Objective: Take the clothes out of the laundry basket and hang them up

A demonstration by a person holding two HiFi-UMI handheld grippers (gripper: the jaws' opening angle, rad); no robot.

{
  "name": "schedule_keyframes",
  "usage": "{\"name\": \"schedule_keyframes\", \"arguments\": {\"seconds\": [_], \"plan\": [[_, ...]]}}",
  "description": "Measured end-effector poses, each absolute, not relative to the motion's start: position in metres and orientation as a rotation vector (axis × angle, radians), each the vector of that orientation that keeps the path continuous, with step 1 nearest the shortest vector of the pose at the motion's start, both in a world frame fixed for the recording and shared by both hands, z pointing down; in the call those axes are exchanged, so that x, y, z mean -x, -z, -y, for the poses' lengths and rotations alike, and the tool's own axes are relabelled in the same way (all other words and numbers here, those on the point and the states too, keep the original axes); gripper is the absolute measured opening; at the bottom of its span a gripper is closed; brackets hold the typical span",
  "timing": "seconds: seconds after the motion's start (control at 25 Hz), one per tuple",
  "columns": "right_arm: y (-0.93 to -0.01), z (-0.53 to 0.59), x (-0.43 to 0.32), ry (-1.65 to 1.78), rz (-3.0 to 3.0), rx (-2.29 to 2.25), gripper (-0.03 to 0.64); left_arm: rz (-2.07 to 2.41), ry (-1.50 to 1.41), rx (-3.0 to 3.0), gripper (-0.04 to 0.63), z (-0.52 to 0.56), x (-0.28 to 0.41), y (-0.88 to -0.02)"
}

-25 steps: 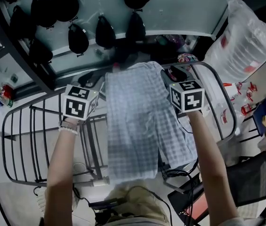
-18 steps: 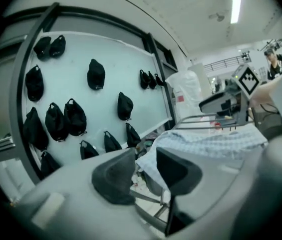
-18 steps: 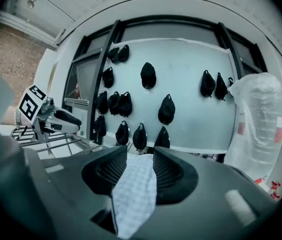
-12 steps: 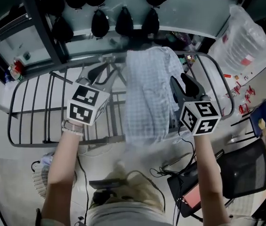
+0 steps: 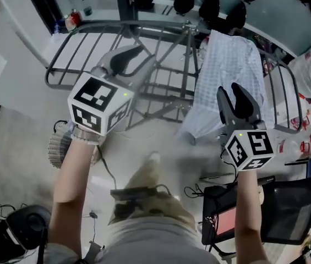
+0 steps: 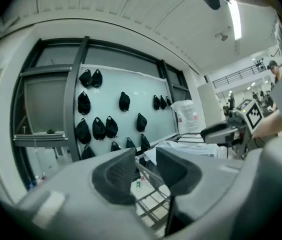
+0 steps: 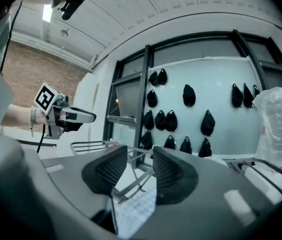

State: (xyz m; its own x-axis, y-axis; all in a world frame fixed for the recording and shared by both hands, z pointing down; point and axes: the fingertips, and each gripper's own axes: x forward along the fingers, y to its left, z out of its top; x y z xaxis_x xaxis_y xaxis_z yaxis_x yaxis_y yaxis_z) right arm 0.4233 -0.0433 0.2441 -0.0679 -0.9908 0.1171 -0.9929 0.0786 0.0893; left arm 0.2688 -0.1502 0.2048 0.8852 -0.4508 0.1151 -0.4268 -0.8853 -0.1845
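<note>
A pale checked garment (image 5: 229, 73) hangs draped over the right end of the dark metal drying rack (image 5: 144, 26); it also shows below the jaws in the right gripper view (image 7: 136, 209). My left gripper (image 5: 123, 61) (image 6: 145, 159) is held over the middle of the rack, apart from the garment. Its jaws have just been closing a little and stand open, with nothing between them. My right gripper (image 5: 233, 95) (image 7: 140, 156) hovers in front of the garment's lower edge, open and empty. No laundry basket is in view.
Black caps (image 5: 210, 4) hang on the glass wall behind the rack. A pale round ribbed object (image 5: 60, 147) lies on the floor by my left arm. A black chair (image 5: 287, 219) stands at the right, a headset (image 5: 20, 232) at bottom left.
Both grippers have drawn back and risen from the sides of the checked garment, which stays on the rack. The head view has swung left, so the garment now sits at the right.
</note>
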Motion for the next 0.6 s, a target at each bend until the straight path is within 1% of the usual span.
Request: {"name": "schedule_keyframes", "arguments": {"seconds": [0.2, 0.6], "plan": [[-0.257, 0.032, -0.330, -0.003, 2.356, -1.836, 0.150, -0.913, 0.334, 2.830, 0.120, 0.121, -0.159, -0.213], [-0.288, 0.035, -0.158, -0.016, 2.534, -1.513, 0.150, -1.286, 0.383, 2.769, 0.115, 0.104, 0.041, -0.246]]}}
